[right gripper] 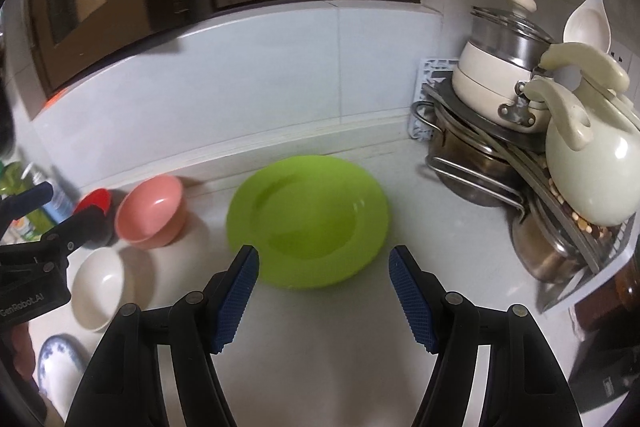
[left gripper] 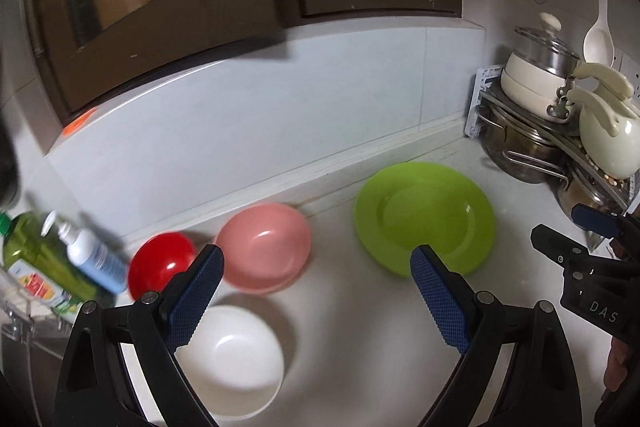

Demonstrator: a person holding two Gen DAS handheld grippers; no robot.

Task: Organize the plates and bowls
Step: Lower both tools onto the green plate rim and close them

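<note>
in the left wrist view the left gripper (left gripper: 316,291) hangs above the desk (left gripper: 352,327) with its jaws wide and nothing between them; the white bowl (left gripper: 230,359) sits right under the left jaw, the pink bowl (left gripper: 264,247) just beyond it, the red bowl (left gripper: 160,265) beside that near the back wall, and the green plate (left gripper: 424,219) off to the right. nothing is stacked yet, so this looks like the opening approach, and the white bowl seems the likeliest first pick: the next move calls for lowering one jaw inside its rim and the other outside before closing. the right gripper's side at the right edge reads "das", and the green bottle (left gripper: 36,259) carries a red label too blurred to read. in the right wrist view the right gripper (right gripper: 324,291) also has its jaws wide and empty, aimed at the near rim of the green plate (right gripper: 308,219), which lies flat on the desk (right gripper: 320,347); a flat plate needs a jaw slid under its rim. the left gripper's body at the left edge reads "genrobot.ai". a blue-patterned dish (right gripper: 60,359) shows at the lower left.
</note>
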